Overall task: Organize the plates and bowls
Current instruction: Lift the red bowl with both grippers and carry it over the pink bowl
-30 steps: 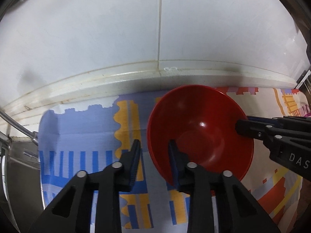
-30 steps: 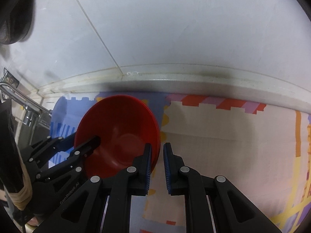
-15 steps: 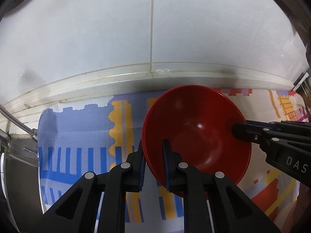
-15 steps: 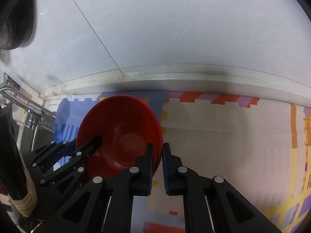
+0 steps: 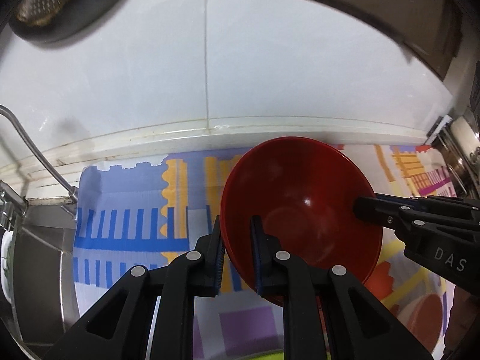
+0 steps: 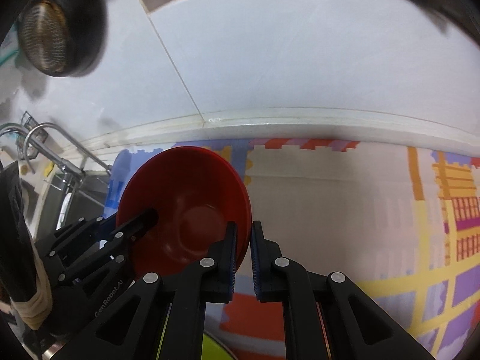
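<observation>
Bowl (image 5: 303, 210) rim pinched by both tools.

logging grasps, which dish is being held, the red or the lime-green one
The red bowl: the left gripper and right gripper each pinch its rim. The lime-green dish lies below them, untouched.

Both grippers black w/ blue ribbed pads (image 5: 255, 258), silver screws; right gripper (image 5: 357, 207) marked "DAS", left gripper (image 6: 150, 217) "GenRobot.AI".
</observation>
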`<state>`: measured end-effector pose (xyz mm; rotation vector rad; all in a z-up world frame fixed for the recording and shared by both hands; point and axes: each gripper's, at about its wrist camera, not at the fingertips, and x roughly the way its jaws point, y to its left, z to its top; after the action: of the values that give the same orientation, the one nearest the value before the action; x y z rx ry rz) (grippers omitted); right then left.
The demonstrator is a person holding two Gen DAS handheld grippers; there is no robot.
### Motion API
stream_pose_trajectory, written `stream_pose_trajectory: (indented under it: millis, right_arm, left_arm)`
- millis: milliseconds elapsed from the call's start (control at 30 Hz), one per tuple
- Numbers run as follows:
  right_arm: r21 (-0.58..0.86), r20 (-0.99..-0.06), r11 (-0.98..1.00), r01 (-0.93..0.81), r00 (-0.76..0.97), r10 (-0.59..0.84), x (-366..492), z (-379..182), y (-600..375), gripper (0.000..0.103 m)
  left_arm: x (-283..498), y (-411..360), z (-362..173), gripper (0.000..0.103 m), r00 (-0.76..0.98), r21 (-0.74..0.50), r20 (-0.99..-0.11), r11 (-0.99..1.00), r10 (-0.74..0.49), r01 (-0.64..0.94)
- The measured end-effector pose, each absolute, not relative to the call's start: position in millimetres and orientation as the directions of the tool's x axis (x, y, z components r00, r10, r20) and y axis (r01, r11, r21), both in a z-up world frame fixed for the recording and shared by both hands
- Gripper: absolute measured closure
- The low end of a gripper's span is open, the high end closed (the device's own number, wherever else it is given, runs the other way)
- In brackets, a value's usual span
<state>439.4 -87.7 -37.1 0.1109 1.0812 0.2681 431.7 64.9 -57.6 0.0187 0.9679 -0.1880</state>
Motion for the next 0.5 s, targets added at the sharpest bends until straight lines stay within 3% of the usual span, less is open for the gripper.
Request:
stream_pose_trajectory:
  millis: [500]
  right_arm:
    - [0.181,-0.806,0.974,-0.14,0.546,0.228,346.4,9.5,-123.3,0.093]
  left_arm:
    - [354.8,35.9,-7.7,0.086,0.584,-0.121,-0.777,0.966,-0.236,0.23]
